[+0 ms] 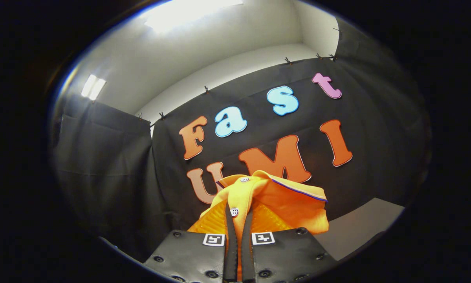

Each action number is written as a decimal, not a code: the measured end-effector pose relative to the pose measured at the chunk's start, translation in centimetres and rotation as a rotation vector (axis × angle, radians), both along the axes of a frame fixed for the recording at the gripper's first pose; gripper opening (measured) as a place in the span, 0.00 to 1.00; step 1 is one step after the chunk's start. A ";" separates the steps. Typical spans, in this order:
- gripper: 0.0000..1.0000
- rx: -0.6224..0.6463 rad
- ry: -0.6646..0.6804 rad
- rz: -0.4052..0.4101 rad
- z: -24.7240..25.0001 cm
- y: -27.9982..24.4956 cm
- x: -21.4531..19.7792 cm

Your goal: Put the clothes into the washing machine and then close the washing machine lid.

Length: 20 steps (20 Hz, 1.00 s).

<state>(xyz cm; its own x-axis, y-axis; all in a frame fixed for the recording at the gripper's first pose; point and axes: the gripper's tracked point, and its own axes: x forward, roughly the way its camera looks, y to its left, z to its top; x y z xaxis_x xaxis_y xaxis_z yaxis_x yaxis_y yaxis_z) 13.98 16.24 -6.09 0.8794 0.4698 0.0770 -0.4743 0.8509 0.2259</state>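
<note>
An orange polo shirt [282, 206] with white buttons and a dark-striped collar hangs bunched up in front of the black cloth wall. My gripper [239, 228] is shut on the orange shirt, its button placket pinched between the two fingers [230, 236], which stand almost together. The collar rises above the fingertips and folds of cloth spill to both sides. The gripper is tilted upward, facing the wall.
The black cloth wall [113, 165] stands close ahead, with a white ceiling and lights above it. A strip of grey surface [361, 228] lies low to the right of the shirt.
</note>
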 end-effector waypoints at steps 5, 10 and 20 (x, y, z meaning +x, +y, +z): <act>0.11 0.016 0.033 0.022 -0.7 -0.6 0.2; 0.11 0.005 0.016 0.005 -0.5 -0.5 0.3; 0.11 -0.077 -0.026 -0.056 -0.7 3.1 0.0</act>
<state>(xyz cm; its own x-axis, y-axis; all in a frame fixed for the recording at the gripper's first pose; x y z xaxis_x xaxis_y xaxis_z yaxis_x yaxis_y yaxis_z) 14.00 19.36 -6.81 0.9025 0.4257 0.0660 -0.4307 0.8904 0.1472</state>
